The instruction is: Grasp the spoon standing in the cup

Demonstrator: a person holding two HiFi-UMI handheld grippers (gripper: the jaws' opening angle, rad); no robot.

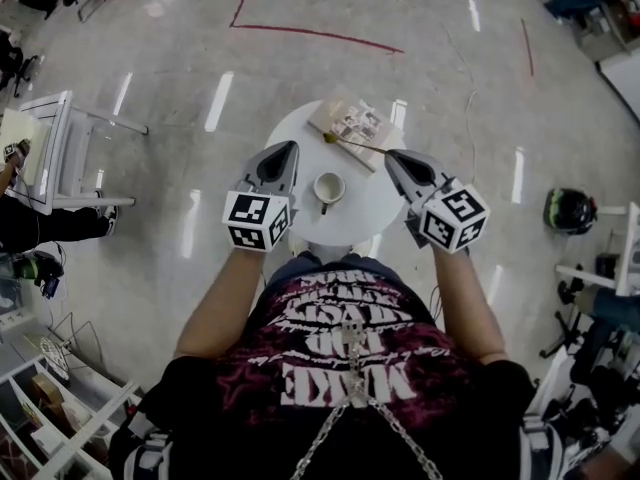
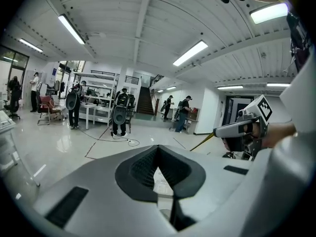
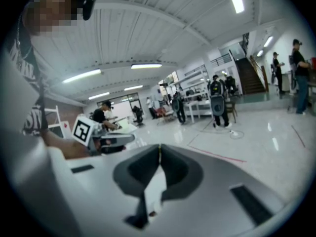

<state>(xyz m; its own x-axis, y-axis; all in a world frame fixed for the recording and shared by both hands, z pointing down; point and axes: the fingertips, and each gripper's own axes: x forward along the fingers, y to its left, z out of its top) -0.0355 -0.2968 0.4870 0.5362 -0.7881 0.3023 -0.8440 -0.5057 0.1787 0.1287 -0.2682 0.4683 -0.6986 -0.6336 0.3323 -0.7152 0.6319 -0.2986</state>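
Spoon (image 1: 355, 145) clamped in right tool (image 1: 389, 155); left tool (image 1: 292, 148) closed, empty, near cup (image 1: 329, 187).

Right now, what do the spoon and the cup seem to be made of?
The spoon looks like metal with a gold or brass-coloured finish: it is thin, stiff and yellow. The cup looks like white glazed ceramic, smooth with a thick rim, though plastic cannot be excluded.

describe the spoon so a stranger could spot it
Start at the round white table. At its right edge the right gripper pinches a thin gold spoon, jutting left toward the booklet. It's the only slim stick, unlike the squat white cup.
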